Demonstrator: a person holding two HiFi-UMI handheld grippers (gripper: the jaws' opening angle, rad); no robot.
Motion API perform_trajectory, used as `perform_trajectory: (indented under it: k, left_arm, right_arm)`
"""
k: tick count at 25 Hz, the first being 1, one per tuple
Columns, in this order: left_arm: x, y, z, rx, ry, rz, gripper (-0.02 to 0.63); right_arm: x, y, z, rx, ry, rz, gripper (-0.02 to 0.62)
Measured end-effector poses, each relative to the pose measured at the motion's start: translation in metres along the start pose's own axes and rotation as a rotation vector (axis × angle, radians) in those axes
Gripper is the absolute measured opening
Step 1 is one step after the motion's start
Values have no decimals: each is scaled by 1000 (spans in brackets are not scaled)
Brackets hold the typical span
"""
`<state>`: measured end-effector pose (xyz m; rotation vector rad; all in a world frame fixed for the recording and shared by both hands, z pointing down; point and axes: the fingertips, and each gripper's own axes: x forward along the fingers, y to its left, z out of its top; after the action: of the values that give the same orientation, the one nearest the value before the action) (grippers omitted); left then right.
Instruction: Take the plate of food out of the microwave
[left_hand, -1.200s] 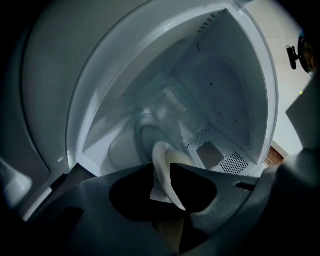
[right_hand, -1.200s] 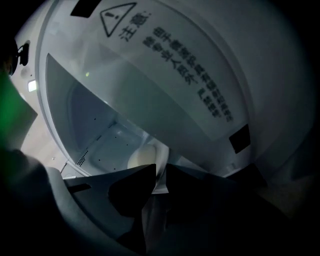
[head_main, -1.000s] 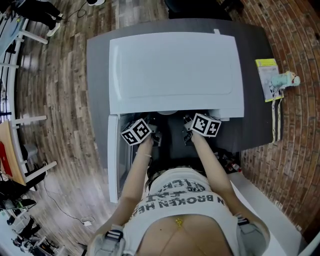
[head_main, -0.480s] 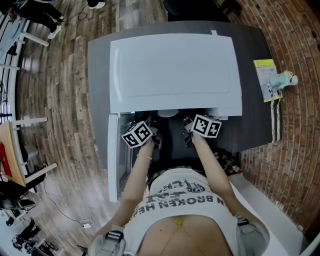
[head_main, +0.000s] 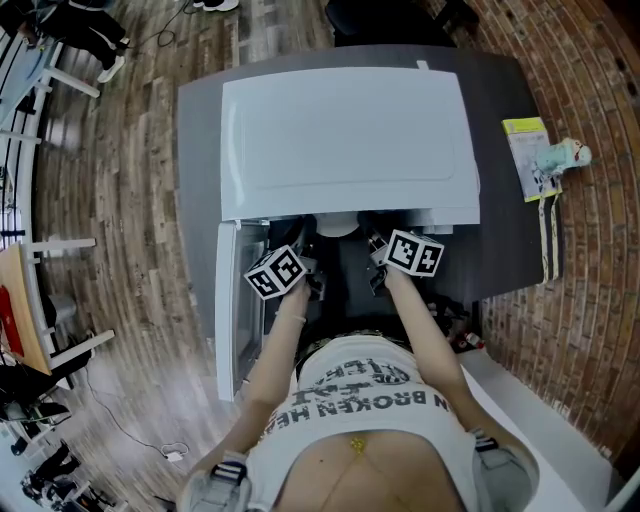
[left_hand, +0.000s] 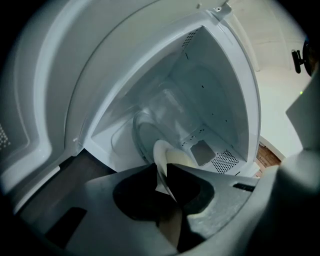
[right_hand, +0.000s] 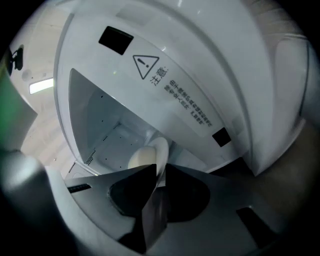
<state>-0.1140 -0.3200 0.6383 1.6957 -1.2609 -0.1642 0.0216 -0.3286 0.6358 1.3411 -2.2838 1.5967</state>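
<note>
The step in hand looked like the draw-out itself, with both tongs already on the plate. In the head view the white microwave (head_main: 350, 140) filled the upper middle of the frame on a dark grey counter (head_main: 196, 180), and its door (head_main: 228, 310) was swung open toward the lower left. The two marker cubes sat side by side just below the oven's front edge.

In the left gripper view the left tongs (left_hand: 162, 174) were clamped on the near rim of the plate (left_hand: 162, 152), the thin white edge pinched between the dark pads. In the right gripper view the right tongs (right_hand: 159, 172) were closed the same way on the rim. A pale, cream-coloured mound of food (right_hand: 141, 158) lay on the plate just beyond that grip.

The plate sat at the mouth of the cavity, low and central in both gripper views, with most of it inside the opening. The glass turntable (left_hand: 142, 131) showed behind it. I could not tell whether the plate was clear of the turntable or resting on it.

The next move probably called for both tongs to pull back together toward the bottom of the head view at an even pace. The plate would need to stay level so the food did not slide, and it had to clear the sill and the open door.
</note>
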Motion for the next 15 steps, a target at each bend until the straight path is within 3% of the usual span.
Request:
perform_trajectory:
  k: [15]
  left_arm:
    - [-29,-12,-23,22,16,3,64]
  right_arm:
    - [-35,5,-21,8,-16,-22,57]
